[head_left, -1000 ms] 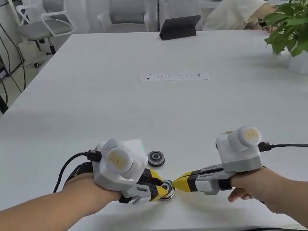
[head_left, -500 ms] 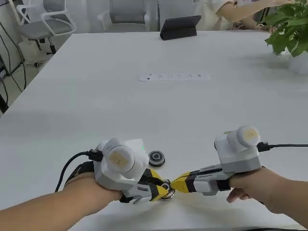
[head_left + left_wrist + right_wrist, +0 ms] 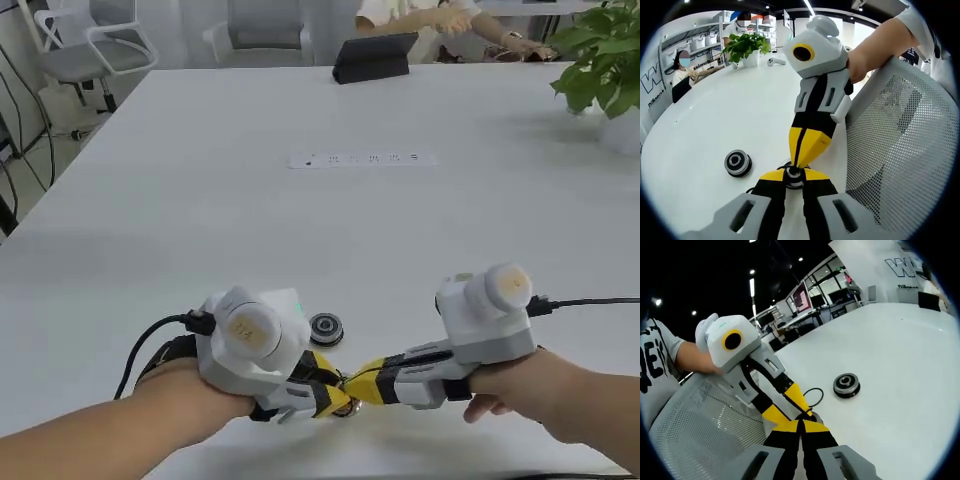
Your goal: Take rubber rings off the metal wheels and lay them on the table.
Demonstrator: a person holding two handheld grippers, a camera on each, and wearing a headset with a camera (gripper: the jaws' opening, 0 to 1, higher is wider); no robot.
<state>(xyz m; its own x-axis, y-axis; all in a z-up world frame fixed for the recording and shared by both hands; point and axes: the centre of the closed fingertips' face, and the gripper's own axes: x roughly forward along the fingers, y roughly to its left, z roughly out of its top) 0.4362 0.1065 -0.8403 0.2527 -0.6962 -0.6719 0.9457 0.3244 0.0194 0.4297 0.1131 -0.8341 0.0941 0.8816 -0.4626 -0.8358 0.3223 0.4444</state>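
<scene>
A small metal wheel [image 3: 793,176] sits just above the white table [image 3: 300,220], and my left gripper [image 3: 792,173] is shut on it. The right gripper [image 3: 800,424] meets it tip to tip from the other side, shut on a thin black rubber ring [image 3: 813,394] that loops out loosely from the wheel [image 3: 816,418]. In the head view both yellow tips cross near the table's front edge: left gripper [image 3: 333,401], right gripper [image 3: 354,384]. A second wheel [image 3: 324,327] with a black ring around it lies flat just beyond them; it is also visible as the second wheel [image 3: 737,163] and the second wheel [image 3: 846,384].
A power strip [image 3: 362,159] is set into the middle of the table. A black tablet stand [image 3: 372,57] and a person's arms [image 3: 450,18] are at the far end. A plant [image 3: 600,60] stands at the right. A mesh chair back [image 3: 900,150] is close behind the grippers.
The right gripper has moved left and its tips now cross the left gripper's at the held wheel. The left gripper and the second wheel have stayed put.
</scene>
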